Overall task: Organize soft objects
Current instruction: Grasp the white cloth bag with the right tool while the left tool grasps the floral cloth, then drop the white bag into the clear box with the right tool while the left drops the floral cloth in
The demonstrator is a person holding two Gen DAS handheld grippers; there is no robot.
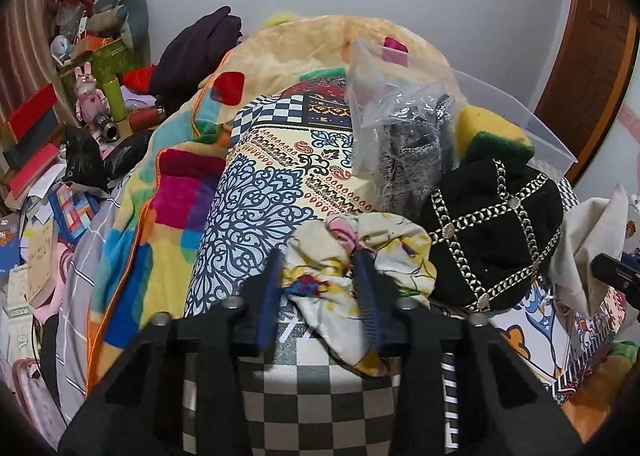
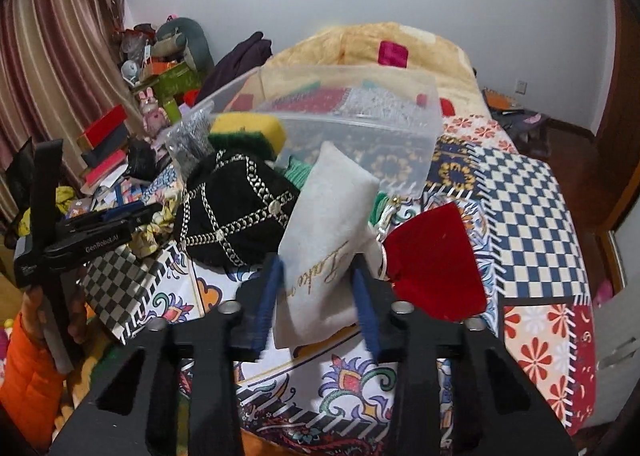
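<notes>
Both grippers are loaded with soft items beside the clear plastic bin [image 2: 360, 124], which sits tilted on the patterned bedspread [image 2: 532, 192] and looks like the likely collecting point for the task. The left gripper [image 1: 320, 276] is clenched on a crumpled floral cloth [image 1: 360, 252], bunched between its blue pads and held just in front of the black studded hat [image 1: 496, 232], which lies at the near-left side of the bin. The right gripper [image 2: 318, 292] grasps a grey drawstring pouch [image 2: 324, 240] with gold script, lifted upright just in front of the bin's open mouth, probably so it can be dropped in without snagging. Inside the bin, little can be told for sure: its walls are see-through, and the colours showing may belong to the blanket behind it. A yellow and green fleece piece [image 2: 248, 132] rests against the bin's left corner, and a clear bag of grey knit [image 1: 404, 128] leans there too. A red velvet pouch [image 2: 436, 260] lies on the bedspread in front of the bin, right of the grey pouch, still to be gathered
</notes>
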